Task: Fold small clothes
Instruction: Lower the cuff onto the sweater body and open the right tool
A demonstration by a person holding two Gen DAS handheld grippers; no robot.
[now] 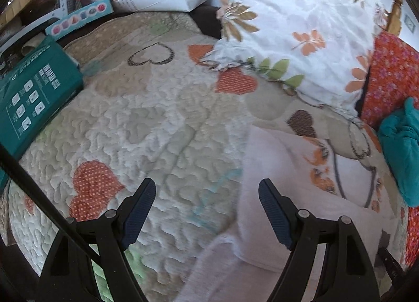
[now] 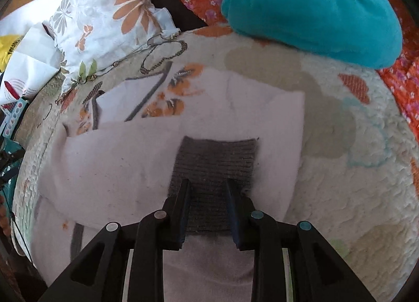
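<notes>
Broadly, the bed (image 1: 162, 129), under a quilted heart-print cover, carries everything shown; places below are given relative to the pale pink sweater (image 2: 131, 160), the task's garment, which lies partly folded near the middle of the bed. Beyond it rests the floral pillow (image 2: 104, 14), and past its far right corner the teal fleece bundle (image 2: 309, 8), well apart from it. A teal box (image 1: 36, 97) lies off to its left, near the bed's edge.

On the sweater, a sleeve has been laid across the body so that its grey ribbed cuff (image 2: 217, 165) sits on top. The right tool (image 2: 208, 192) hovers at the cuff with its jaws a little apart, the cuff's near edge between them and apparently unpressed. The left tool (image 1: 207, 197) stands wide apart over the sweater's left edge, gripping nothing.

Risks, as judged:
- The sleeve, not pinned, may slide or spring back off the body as the right tool withdraws.
- A ribbed pad may catch the knit and drag the fold askew.
- The left tool, closing on one layer only, could lift the sweater's edge unevenly and undo the fold.
- The soft quilt gives little support, so creases may not hold.
</notes>
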